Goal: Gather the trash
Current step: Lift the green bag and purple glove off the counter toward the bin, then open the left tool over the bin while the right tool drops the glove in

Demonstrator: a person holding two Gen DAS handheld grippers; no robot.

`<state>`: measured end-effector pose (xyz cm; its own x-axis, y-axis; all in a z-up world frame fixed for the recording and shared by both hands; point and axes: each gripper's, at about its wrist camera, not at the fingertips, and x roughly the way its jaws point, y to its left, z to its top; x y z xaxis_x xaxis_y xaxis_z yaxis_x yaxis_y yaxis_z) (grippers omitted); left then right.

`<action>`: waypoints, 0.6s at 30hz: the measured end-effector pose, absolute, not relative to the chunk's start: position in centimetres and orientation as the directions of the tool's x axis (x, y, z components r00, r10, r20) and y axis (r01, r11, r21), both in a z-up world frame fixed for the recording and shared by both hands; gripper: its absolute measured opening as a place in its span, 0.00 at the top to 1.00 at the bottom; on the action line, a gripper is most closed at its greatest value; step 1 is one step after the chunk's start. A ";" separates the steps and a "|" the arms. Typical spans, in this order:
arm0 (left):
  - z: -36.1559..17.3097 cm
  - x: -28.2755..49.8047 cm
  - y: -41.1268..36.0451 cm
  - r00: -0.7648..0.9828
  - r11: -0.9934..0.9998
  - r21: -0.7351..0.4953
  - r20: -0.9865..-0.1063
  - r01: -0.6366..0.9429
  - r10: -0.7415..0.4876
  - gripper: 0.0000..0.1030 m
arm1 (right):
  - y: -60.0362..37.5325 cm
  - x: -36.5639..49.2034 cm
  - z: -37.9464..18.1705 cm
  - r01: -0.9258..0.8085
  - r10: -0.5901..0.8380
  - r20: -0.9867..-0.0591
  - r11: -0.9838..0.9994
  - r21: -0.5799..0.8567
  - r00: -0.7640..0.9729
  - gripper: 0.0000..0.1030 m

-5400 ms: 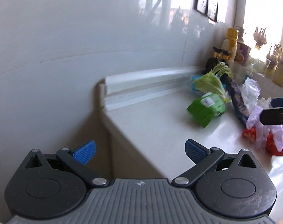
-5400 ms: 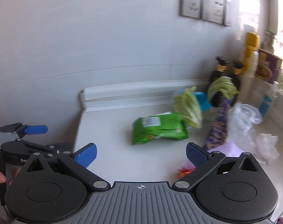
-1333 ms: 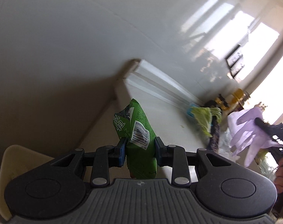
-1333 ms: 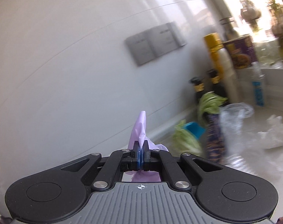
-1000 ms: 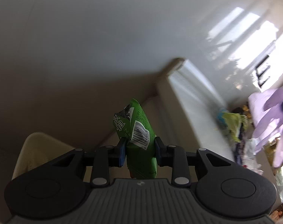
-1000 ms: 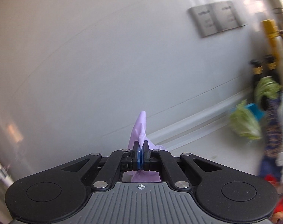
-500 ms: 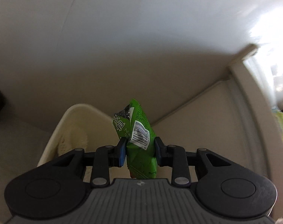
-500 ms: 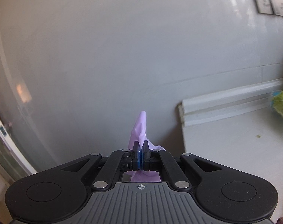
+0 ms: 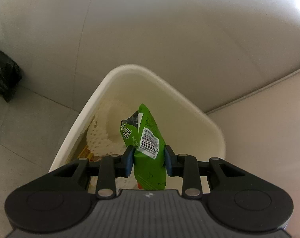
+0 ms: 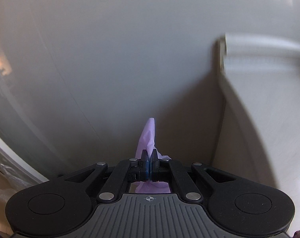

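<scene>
In the left wrist view my left gripper is shut on a green snack packet with a barcode label. The packet hangs upright over the open mouth of a cream waste bin, which fills the middle of that view just below the fingers. White foam netting and other scraps lie inside the bin. In the right wrist view my right gripper is shut on a thin purple glove, whose tip sticks up past the pads. The bin does not show in that view.
A black bag sits on the tiled floor at the left, against the pale wall. The white counter's end and its cabinet side stand at the right of the right wrist view, blurred.
Both grippers have come down and away from the counter. The bin has grown from a sliver at the lower left to fill the left view under the packet. Both grips are unchanged.
</scene>
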<state>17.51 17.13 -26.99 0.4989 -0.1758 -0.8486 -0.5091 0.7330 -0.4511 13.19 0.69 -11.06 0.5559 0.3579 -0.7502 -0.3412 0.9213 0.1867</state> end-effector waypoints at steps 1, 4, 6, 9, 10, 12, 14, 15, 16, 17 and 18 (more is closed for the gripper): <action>-27.2 17.6 17.0 0.490 0.743 -0.438 -0.855 -0.506 -0.170 0.71 | 1.0 13.5 -12.1 -0.326 0.341 -0.767 0.928 0.182 0.543 1.00; -27.9 18.1 16.6 0.466 0.764 -0.412 -0.869 -0.497 -0.165 0.68 | 1.8 14.1 -15.0 -0.291 0.298 -0.808 0.942 0.165 0.508 1.00; -28.5 18.2 16.4 0.450 0.771 -0.404 -0.876 -0.492 -0.172 0.64 | 2.1 14.5 -16.8 -0.269 0.266 -0.828 0.952 0.146 0.493 1.00; -28.9 18.8 16.4 0.439 0.790 -0.392 -0.881 -0.472 -0.175 0.55 | 2.1 15.2 -19.6 -0.244 0.225 -0.857 0.962 0.121 0.464 1.00; -28.9 18.7 16.4 0.440 0.800 -0.388 -0.881 -0.457 -0.176 0.55 | 2.0 15.4 -20.4 -0.239 0.218 -0.863 0.964 0.117 0.455 1.00; -28.9 18.1 16.1 0.439 0.810 -0.392 -0.878 -0.436 -0.189 0.52 | 1.8 16.1 -22.2 -0.226 0.202 -0.877 0.968 0.110 0.436 1.00; -28.9 17.4 16.2 0.440 0.815 -0.401 -0.874 -0.417 -0.205 0.46 | 1.4 16.6 -23.7 -0.208 0.192 -0.888 0.972 0.112 0.417 1.00; -28.9 17.4 16.1 0.441 0.818 -0.402 -0.873 -0.411 -0.207 0.46 | 1.2 16.8 -24.3 -0.198 0.188 -0.893 0.973 0.114 0.409 1.00; -28.8 17.3 16.0 0.440 0.822 -0.399 -0.874 -0.407 -0.207 0.45 | 1.1 17.0 -24.9 -0.192 0.183 -0.897 0.975 0.113 0.403 1.00; -29.6 16.8 15.9 0.438 0.826 -0.395 -0.875 -0.403 -0.205 0.45 | 1.0 17.2 -25.5 -0.192 0.178 -0.901 0.975 0.109 0.396 1.00; -29.6 16.8 15.7 0.437 0.831 -0.390 -0.876 -0.397 -0.203 0.44 | 1.0 17.2 -25.9 -0.198 0.173 -0.903 0.975 0.101 0.392 1.00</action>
